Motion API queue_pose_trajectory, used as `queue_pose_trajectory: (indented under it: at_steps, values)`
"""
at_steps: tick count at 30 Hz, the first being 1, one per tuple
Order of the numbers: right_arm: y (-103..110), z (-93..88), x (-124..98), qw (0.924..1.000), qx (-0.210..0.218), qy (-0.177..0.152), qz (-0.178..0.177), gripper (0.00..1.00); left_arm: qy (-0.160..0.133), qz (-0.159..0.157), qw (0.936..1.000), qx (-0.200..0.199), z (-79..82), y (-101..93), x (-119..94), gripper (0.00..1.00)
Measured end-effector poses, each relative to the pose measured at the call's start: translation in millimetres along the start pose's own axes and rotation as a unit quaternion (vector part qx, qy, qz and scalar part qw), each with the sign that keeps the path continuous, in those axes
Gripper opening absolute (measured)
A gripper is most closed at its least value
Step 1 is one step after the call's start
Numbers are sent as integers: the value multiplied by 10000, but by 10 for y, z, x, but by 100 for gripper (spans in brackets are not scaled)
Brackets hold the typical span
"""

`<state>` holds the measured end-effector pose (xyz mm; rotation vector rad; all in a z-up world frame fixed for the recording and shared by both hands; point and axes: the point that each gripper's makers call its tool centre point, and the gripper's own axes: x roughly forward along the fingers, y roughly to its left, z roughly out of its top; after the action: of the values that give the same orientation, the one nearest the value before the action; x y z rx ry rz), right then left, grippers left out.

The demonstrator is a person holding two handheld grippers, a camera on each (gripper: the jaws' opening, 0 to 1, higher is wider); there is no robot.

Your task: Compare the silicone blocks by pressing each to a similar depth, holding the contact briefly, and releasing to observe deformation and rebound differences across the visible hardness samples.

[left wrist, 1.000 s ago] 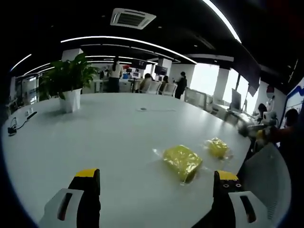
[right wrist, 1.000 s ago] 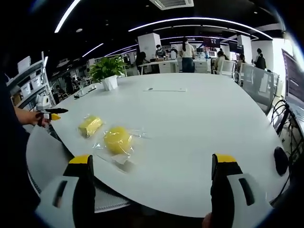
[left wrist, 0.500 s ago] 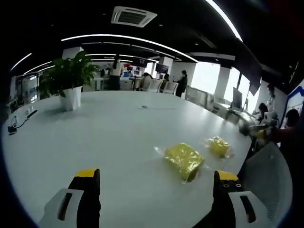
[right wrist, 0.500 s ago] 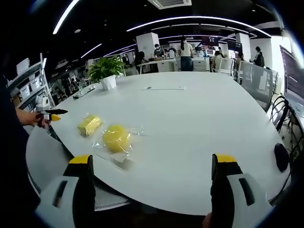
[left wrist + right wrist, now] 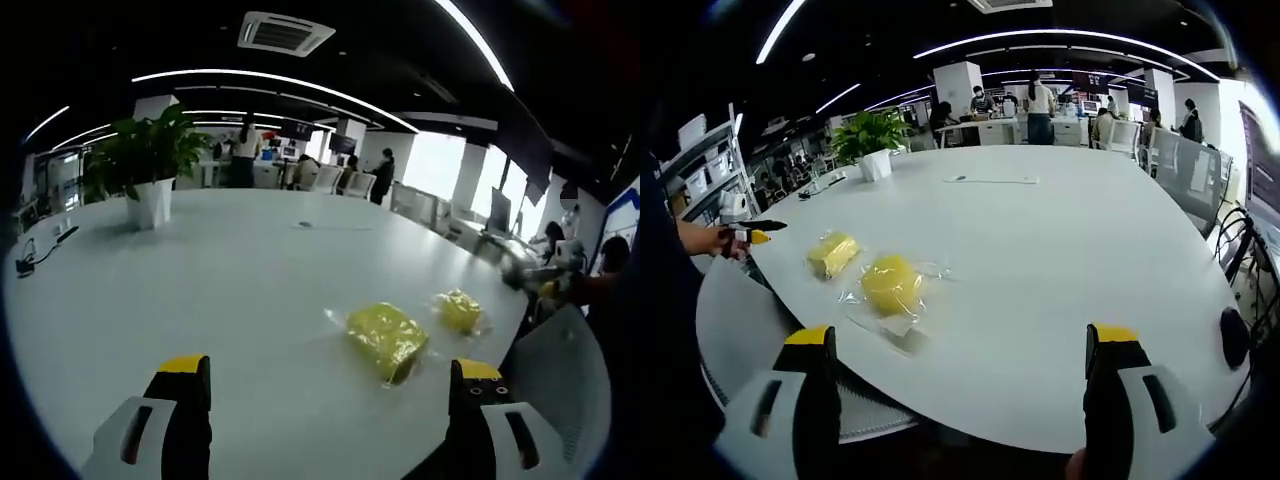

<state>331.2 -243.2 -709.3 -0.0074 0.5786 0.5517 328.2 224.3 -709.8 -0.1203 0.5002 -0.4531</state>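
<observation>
On the white table (image 5: 200, 290), near its edge, lie two yellow silicone blocks in clear wrappers: the larger block (image 5: 385, 338) and, just beside it, the smaller block (image 5: 459, 309). Left gripper (image 5: 325, 385) and right gripper (image 5: 960, 355) both hover with jaws spread, touching nothing.

Two yellow silicone blocks (image 5: 891, 283) sit in clear, glossy, crinkled plastic wrap on the smooth, matt white table (image 5: 1060, 260).

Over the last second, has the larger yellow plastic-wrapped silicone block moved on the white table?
No. The larger yellow block keeps its spot beside the smaller one.
</observation>
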Motion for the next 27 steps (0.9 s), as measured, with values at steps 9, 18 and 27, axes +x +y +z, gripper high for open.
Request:
queue_pose_trajectory:
  at_steps: [9,18,27]
  values:
    - [-16,147,76,9999,-91,-32,44,97,-210,193,9996,-80,271,93,-8,100]
    - [37,126,127,9999,-62,-46,113,97,110,283,9977,-601,363,91,5,100]
    - [67,78,144,9998,-30,-27,171,97,49,174,9973,-713,568,40,33,100]
